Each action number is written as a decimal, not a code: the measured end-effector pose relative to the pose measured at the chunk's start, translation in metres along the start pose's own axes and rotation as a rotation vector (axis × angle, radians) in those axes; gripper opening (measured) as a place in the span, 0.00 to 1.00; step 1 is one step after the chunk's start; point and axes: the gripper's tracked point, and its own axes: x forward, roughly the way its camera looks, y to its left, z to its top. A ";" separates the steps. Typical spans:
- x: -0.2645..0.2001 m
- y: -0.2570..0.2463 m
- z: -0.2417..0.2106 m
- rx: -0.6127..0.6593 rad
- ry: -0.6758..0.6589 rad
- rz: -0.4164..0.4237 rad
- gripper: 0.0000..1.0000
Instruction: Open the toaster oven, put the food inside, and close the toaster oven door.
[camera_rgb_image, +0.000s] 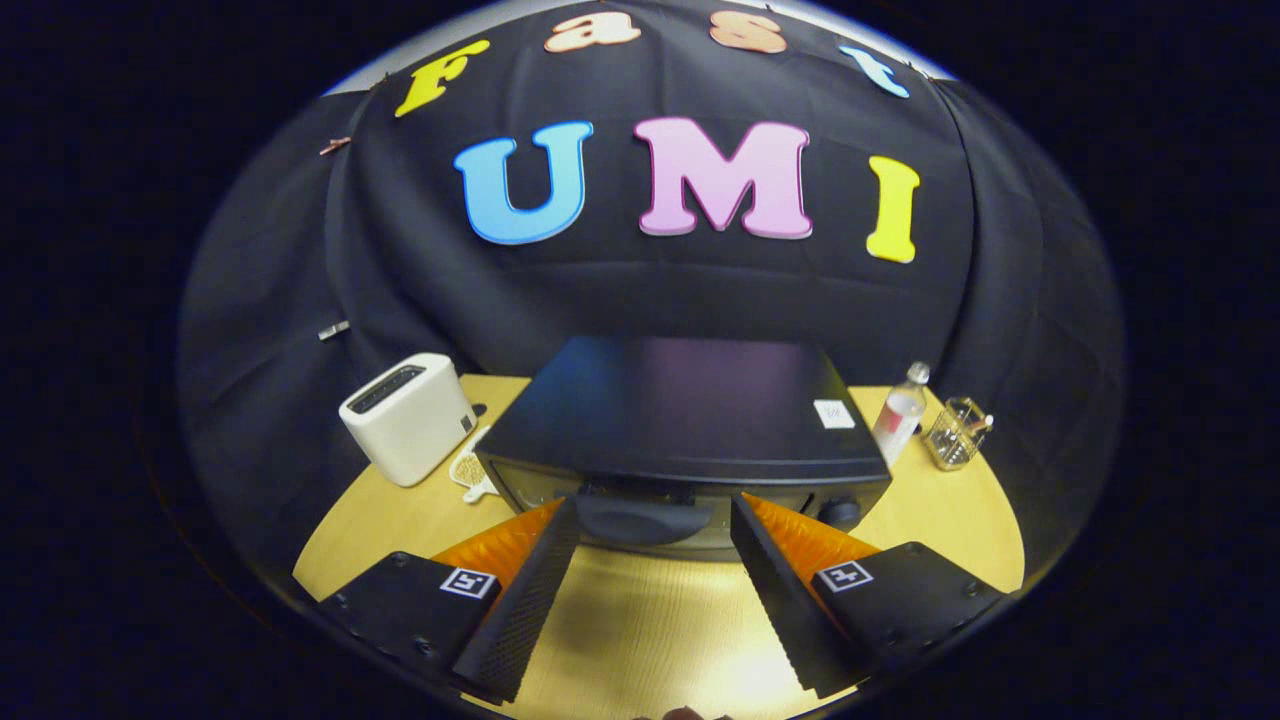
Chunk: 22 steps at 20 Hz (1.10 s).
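Note:
A black toaster oven (680, 410) stands on the wooden table (900, 500), its door shut. The door's dark handle (645, 518) runs across the top of the front, just ahead of my fingertips and in line with the gap between them. My gripper (655, 510) is open, with nothing held; the fingers (545, 560) reach toward the handle from above and in front without pressing on it. A small pale piece of food on a white holder (472, 470) lies on the table left of the oven, next to the white toaster.
A white pop-up toaster (408, 415) stands at the left of the oven. To the oven's right are a clear plastic bottle (898, 415) and a small glass jar (955, 432). A control knob (840, 512) sits on the oven's front at the right. Black cloth walls close in behind.

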 end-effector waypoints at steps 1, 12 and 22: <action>-0.009 -0.004 0.016 -0.008 -0.040 -0.005 1.00; -0.143 -0.085 0.136 0.005 -0.392 -0.265 0.99; -0.162 -0.062 0.137 0.049 -0.424 -0.219 1.00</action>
